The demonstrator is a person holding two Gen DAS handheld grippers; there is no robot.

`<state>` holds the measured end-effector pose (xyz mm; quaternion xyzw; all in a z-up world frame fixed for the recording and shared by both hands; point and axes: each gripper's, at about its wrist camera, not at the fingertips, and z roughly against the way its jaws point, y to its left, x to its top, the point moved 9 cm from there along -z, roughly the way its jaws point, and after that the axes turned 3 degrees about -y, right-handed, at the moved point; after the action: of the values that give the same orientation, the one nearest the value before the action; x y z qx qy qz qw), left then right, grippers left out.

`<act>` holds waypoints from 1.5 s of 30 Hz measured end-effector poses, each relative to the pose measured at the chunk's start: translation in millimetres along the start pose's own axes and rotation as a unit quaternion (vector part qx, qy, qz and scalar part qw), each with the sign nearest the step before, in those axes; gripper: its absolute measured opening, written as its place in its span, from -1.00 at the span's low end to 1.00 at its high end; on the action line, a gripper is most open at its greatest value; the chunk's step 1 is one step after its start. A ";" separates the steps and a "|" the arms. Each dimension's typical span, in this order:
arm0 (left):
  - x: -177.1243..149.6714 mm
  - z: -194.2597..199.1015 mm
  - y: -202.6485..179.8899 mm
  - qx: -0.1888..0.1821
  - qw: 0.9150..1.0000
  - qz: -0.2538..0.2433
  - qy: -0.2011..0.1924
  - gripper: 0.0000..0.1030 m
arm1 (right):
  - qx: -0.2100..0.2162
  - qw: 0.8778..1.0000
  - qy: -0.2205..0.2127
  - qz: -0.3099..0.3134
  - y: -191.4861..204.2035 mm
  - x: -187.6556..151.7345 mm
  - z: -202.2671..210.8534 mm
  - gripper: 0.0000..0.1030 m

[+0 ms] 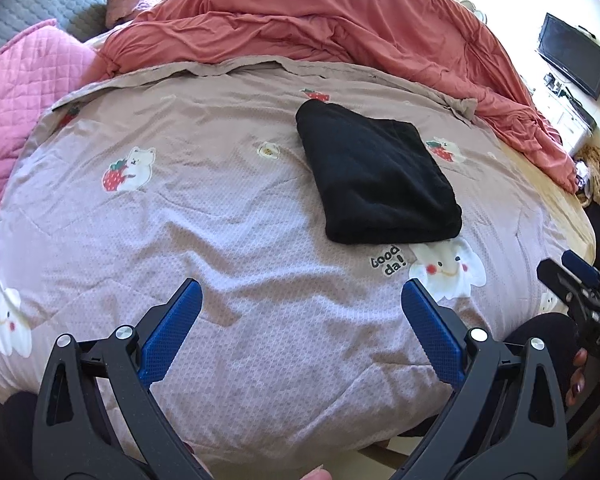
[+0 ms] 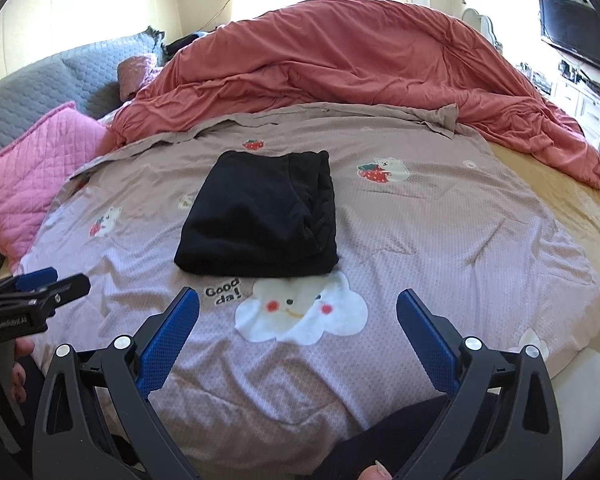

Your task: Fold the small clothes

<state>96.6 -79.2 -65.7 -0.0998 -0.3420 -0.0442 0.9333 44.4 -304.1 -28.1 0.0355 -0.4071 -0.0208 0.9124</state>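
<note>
Both wrist views. A black garment, folded into a compact rectangle, lies flat on the printed bedspread near the middle of the bed, its near edge touching the "Good da!" lettering and the white cloud-shaped figure. The left gripper hovers above the bedspread toward the bed's near edge, jaws spread wide and holding nothing, blue pads facing inward. The right gripper is likewise spread wide and empty, short of the garment; in the left view it shows at the bed's right edge. A rumpled coral duvet is heaped along the far side of the bed; a pink quilted pillow sits at the left edge. A dark screen hangs on the wall at right
</note>
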 end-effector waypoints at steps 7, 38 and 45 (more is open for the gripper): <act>-17.2 -12.7 1.7 -0.008 0.999 0.015 0.030 0.83 | -0.003 0.999 0.049 -0.020 8.8 -22.6 -16.1 0.91; -16.5 -11.7 7.9 0.004 0.999 0.018 0.033 0.83 | -0.035 0.998 0.057 0.003 6.3 -27.1 -25.4 0.91; -14.9 -10.1 9.9 0.008 0.999 0.017 0.032 0.83 | -0.035 0.998 0.057 0.003 6.7 -27.4 -25.7 0.91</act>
<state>93.1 -71.4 -84.4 -0.0969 -0.3102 -0.0288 0.9453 45.3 -294.4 -65.0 0.0034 -0.3538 -0.0301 0.9348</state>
